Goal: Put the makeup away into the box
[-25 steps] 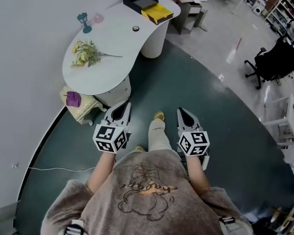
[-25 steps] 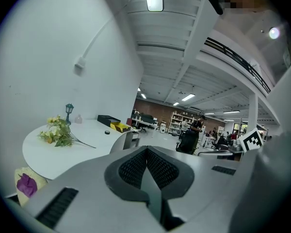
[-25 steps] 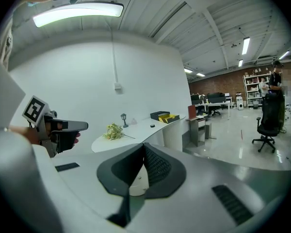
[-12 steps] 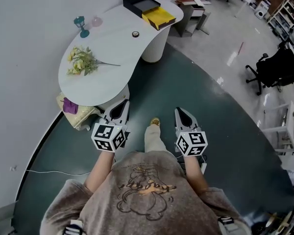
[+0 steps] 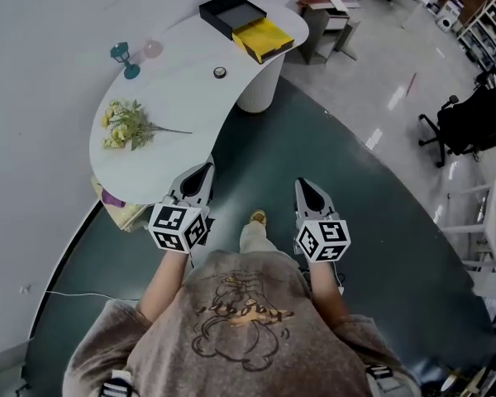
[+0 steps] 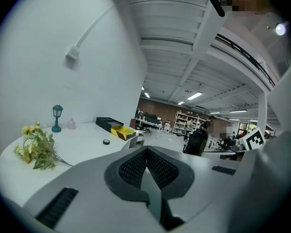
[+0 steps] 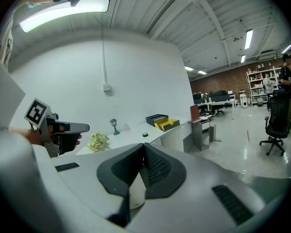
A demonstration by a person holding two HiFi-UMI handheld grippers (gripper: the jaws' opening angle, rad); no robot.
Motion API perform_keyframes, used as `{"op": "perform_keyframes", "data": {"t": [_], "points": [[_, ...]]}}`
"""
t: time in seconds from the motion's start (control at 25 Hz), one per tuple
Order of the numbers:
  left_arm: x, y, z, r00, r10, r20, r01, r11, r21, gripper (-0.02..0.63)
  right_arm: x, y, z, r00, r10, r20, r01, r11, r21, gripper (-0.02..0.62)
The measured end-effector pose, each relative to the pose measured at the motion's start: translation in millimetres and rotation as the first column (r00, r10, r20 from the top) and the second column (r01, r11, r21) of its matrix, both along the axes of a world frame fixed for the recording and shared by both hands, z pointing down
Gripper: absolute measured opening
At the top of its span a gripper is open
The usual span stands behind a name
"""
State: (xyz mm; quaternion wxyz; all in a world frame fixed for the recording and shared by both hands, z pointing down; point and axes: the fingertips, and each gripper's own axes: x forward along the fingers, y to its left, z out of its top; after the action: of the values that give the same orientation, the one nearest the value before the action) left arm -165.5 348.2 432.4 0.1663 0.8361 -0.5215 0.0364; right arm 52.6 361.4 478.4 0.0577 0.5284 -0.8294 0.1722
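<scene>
At the far left of the curved white counter point(image 5: 161, 151) lies a spray of yellow flowers point(image 5: 124, 124), soft and loose, not part of the job. Beyond it, near the wall, stand a teal lantern ornament point(image 5: 124, 58) and a small pink bottle point(image 5: 153, 48). The bottle may be glass and so breakable, but it is too small to say whether it counts as makeup.

The left claw point(image 5: 205, 170) hangs just off the counter's near edge. It is clenched, pads meeting at the tip with nothing between them.

Further right and farther off, a small round dark pot point(image 5: 220, 73) sits alone on the bare counter top, well apart from both claws. It is probably the makeup. It looks light and rigid, with a low, smooth wall that could slip. I would take it across the round side, pads low near the counter and squarely opposite each other, with only a gentle squeeze.

At the far right end of the counter is the open black box point(image 5: 231, 8), with a yellow tray point(image 5: 264, 35) touching its near side. The pot is near them but not inside.

The right claw point(image 5: 306, 187) is over the dark floor, level with the left one, also clenched and apparently empty. Both must open before any grasp.
</scene>
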Motion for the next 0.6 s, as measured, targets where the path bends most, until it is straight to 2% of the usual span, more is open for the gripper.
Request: {"op": "perform_keyframes", "data": {"t": [0.36,0.6], "points": [[29.7,-76.2,-14.6,0.999,-0.047,0.004,0.047,0.999,0.01,0.021,25.1,-83.7,-8.2,0.999,-0.053,0.009,0.053,0.999,0.006,0.003],[40.9,-111.6,-12.3,0.993,-0.115,0.006,0.115,0.993,0.01,0.021,38.1,-126.7,-3.9,0.993,-0.116,0.006,0.116,0.993,-0.001,0.003]]}}
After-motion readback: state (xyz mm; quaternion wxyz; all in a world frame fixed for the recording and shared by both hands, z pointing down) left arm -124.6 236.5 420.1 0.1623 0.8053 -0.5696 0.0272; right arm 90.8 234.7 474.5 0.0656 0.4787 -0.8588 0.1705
